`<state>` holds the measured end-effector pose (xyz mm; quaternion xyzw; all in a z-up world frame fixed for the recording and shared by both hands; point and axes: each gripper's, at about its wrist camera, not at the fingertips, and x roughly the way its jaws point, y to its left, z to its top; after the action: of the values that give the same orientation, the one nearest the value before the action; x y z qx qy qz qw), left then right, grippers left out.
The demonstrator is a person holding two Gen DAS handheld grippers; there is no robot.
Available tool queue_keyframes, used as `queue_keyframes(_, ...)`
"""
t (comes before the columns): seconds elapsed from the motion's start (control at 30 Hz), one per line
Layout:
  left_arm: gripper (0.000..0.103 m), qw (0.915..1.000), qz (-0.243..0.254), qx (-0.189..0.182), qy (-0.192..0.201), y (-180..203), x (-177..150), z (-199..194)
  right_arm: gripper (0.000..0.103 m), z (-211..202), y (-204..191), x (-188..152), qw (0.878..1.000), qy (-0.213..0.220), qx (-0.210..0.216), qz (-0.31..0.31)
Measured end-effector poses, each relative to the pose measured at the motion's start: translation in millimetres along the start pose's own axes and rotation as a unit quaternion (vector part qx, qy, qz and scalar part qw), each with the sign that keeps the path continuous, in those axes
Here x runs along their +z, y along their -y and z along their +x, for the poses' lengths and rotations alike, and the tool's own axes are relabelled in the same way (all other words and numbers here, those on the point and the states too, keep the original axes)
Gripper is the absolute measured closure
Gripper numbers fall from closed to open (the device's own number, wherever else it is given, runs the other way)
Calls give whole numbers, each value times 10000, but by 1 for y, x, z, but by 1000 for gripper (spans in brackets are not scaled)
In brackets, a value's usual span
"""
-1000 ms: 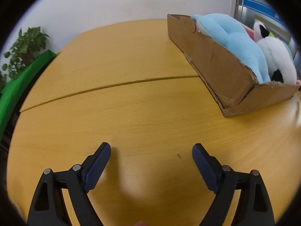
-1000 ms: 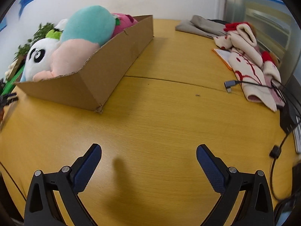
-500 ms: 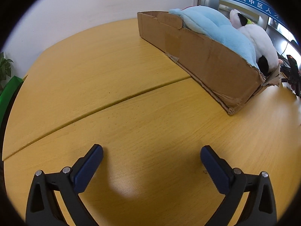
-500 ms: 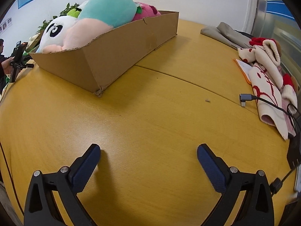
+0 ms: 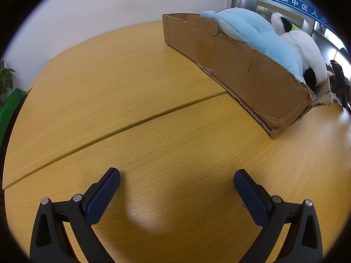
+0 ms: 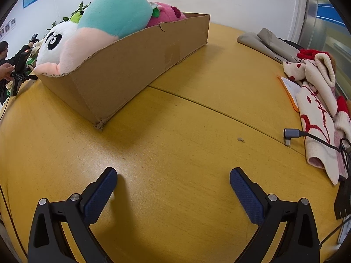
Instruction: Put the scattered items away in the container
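I am holding my left gripper point(image 5: 176, 176) low over the bare table point(image 5: 131, 92), its jaws spread wide with nothing between them. Ahead to its right the cardboard box point(image 5: 252, 72) is sitting on the table, with a blue plush point(image 5: 256, 34) and a panda plush point(image 5: 305, 46) lying inside. I am holding my right gripper point(image 6: 173, 175) wide and empty too, the box up on its left. Well to its right a knitted cloth point(image 6: 318, 114) and a cable plug point(image 6: 290, 134) are lying on the table.

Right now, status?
Left gripper open, right gripper open, both empty. Plush toys piled in brown cardboard box. Wooden table bare ahead.
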<state>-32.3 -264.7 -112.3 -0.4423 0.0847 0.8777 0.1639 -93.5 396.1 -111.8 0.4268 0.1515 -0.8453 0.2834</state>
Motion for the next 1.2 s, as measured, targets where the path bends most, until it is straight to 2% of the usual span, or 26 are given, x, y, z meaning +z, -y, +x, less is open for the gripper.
queue_keyframes(1.2,0,10000,-24,6,-18,-1,3,0,0,2,-1,3,10000,8,1,-5)
